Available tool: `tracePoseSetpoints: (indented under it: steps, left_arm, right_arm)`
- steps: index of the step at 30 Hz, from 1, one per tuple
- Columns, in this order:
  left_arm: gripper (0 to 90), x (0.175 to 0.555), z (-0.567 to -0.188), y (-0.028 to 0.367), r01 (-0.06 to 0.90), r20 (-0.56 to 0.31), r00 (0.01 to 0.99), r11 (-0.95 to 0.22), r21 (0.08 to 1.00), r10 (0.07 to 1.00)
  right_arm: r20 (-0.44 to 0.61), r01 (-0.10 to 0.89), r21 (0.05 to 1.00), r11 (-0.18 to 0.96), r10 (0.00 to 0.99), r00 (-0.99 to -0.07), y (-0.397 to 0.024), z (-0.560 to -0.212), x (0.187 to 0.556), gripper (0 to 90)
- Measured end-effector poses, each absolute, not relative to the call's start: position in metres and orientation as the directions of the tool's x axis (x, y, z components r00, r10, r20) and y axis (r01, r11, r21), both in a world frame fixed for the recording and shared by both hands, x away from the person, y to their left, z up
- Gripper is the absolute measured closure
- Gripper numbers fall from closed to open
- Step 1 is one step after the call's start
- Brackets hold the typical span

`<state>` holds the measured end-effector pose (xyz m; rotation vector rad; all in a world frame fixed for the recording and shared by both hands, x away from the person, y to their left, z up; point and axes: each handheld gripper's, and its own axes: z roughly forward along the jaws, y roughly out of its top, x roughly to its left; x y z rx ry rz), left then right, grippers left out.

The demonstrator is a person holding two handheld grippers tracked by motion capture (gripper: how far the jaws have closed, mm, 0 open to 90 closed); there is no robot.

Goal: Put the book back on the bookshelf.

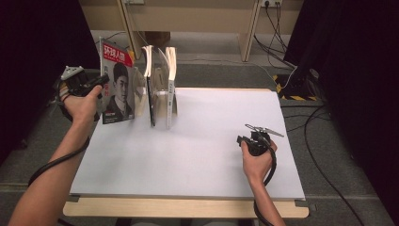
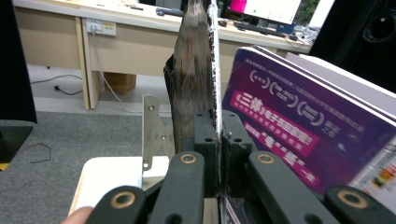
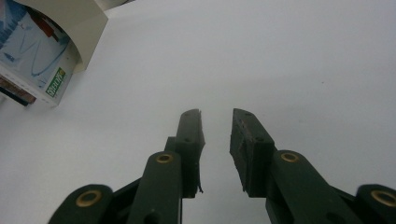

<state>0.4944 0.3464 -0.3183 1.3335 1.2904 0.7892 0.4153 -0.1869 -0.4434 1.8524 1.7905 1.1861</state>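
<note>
A magazine (image 1: 117, 89) with a red title band and a portrait on its cover stands upright at the far left of the white table (image 1: 197, 155). My left gripper (image 1: 104, 81) is shut on its left edge. In the left gripper view the jaws (image 2: 218, 116) pinch the thin, glossy magazine (image 2: 196, 70), which I see edge-on. My right gripper (image 1: 241, 139) rests low over the table at the right. Its jaws (image 3: 217, 114) stand apart with only bare table between them.
Just right of the magazine, a dark book (image 1: 150, 94) and a white book (image 1: 170, 89) stand in a metal rack (image 2: 152, 130). A purple cover (image 2: 303, 126) leans close to my left jaws. A book corner (image 3: 42, 60) lies far ahead of my right jaws.
</note>
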Motion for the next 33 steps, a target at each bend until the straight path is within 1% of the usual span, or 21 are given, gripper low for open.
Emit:
tracePoseSetpoints:
  steps: [2, 5, 9, 11, 13, 16, 19, 21, 26, 28, 29, 33]
  left_arm:
    - [86.5, 0.498, -0.322, 0.346, 0.235, -0.198, 0.191, 0.151, 0.96, 0.962]
    - [86.4, 0.504, -0.333, 0.347, 0.226, -0.206, 0.181, 0.164, 0.96, 0.962]
    - [86.1, 0.506, -0.337, 0.35, 0.208, -0.222, 0.172, 0.185, 0.96, 0.96]
    - [85.9, 0.505, -0.338, 0.352, 0.2, -0.206, 0.164, 0.172, 0.964, 0.965]
    - [85.5, 0.503, -0.339, 0.356, 0.221, -0.209, 0.145, 0.174, 0.959, 0.967]
    - [84.0, 0.503, -0.34, 0.36, 0.28, -0.217, 0.14, 0.171, 0.945, 0.966]
    - [83.6, 0.502, -0.347, 0.36, 0.314, -0.225, 0.134, 0.174, 0.933, 0.965]
    - [83.3, 0.502, -0.353, 0.36, 0.326, -0.236, 0.133, 0.183, 0.928, 0.963]
    - [82.0, 0.501, -0.355, 0.359, 0.342, -0.225, 0.141, 0.166, 0.925, 0.964]
    - [81.6, 0.501, -0.355, 0.359, 0.368, -0.225, 0.15, 0.157, 0.917, 0.963]
    - [80.1, 0.502, -0.354, 0.36, 0.393, -0.239, 0.164, 0.159, 0.906, 0.957]
    - [76.5, 0.503, -0.352, 0.362, 0.4, -0.25, 0.162, 0.168, 0.901, 0.955]
  right_arm:
    - [0.341, 0.683, 0.71, -0.171, 0.932, -0.122, -0.188, -0.445, 0.416, 73.1]
    - [0.341, 0.684, 0.71, -0.17, 0.932, -0.122, -0.187, -0.447, 0.416, 73.1]
    - [0.337, 0.685, 0.709, -0.165, 0.933, -0.124, -0.188, -0.448, 0.415, 73.2]
    - [0.341, 0.686, 0.708, -0.169, 0.932, -0.121, -0.188, -0.449, 0.415, 73.2]
    - [0.344, 0.687, 0.706, -0.173, 0.932, -0.119, -0.189, -0.45, 0.414, 73.2]
    - [0.345, 0.689, 0.704, -0.175, 0.932, -0.115, -0.189, -0.452, 0.413, 73.1]
    - [0.346, 0.686, 0.706, -0.174, 0.931, -0.119, -0.189, -0.453, 0.413, 73.0]
    - [0.348, 0.688, 0.705, -0.176, 0.93, -0.119, -0.189, -0.454, 0.412, 72.9]
    - [0.345, 0.687, 0.705, -0.177, 0.931, -0.115, -0.191, -0.454, 0.413, 72.8]
    - [0.346, 0.687, 0.705, -0.177, 0.931, -0.115, -0.191, -0.454, 0.412, 72.8]
    - [0.352, 0.688, 0.702, -0.182, 0.929, -0.113, -0.191, -0.454, 0.412, 72.6]
    - [0.355, 0.691, 0.699, -0.183, 0.928, -0.114, -0.19, -0.455, 0.412, 72.5]
